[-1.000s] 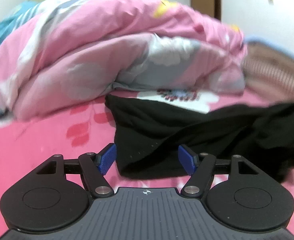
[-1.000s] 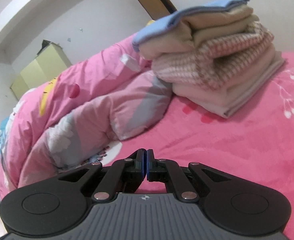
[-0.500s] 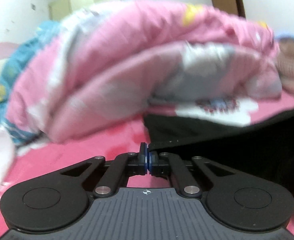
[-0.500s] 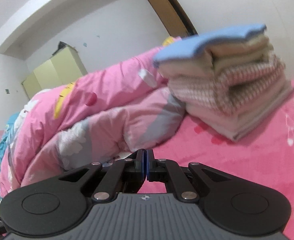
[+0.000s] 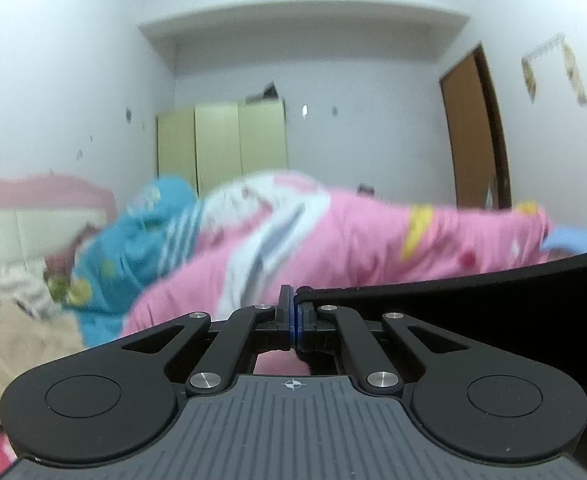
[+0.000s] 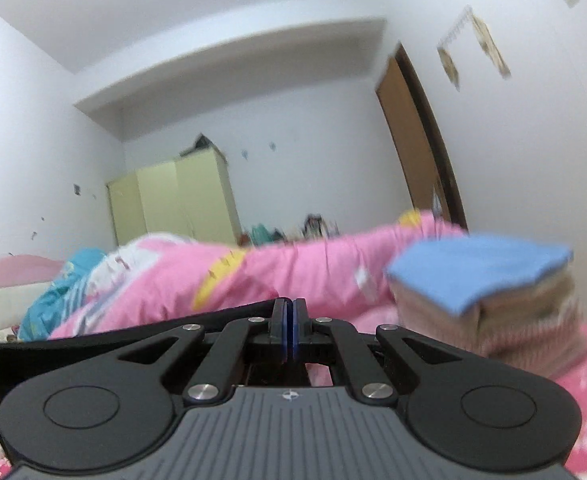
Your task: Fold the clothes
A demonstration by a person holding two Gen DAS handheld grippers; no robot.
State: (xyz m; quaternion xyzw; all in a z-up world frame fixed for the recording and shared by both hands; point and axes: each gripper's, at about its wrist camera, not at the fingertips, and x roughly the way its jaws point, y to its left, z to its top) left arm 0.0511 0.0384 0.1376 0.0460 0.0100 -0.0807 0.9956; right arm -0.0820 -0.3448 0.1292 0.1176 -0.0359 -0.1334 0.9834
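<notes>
A black garment (image 5: 493, 304) hangs stretched between my two grippers, lifted above the pink bed. In the left wrist view my left gripper (image 5: 294, 312) is shut on one edge of it, and the cloth runs off to the right. In the right wrist view my right gripper (image 6: 289, 320) is shut on another edge of the black garment (image 6: 53, 354), which runs off to the left. Both grippers point level across the room. The lower part of the garment is hidden behind the gripper bodies.
A bunched pink duvet (image 5: 353, 240) lies across the bed behind the garment, with blue bedding (image 5: 133, 240) at its left end. A stack of folded clothes topped by a blue piece (image 6: 481, 280) stands on the pink sheet (image 6: 573, 400) at the right. Beyond are a pale wardrobe (image 5: 221, 144) and a brown door (image 5: 473, 132).
The left gripper shut on the black garment's edge. Both grippers then rose and tipped up to level, lifting the garment off the bed so the far wall and wardrobe came into view.
</notes>
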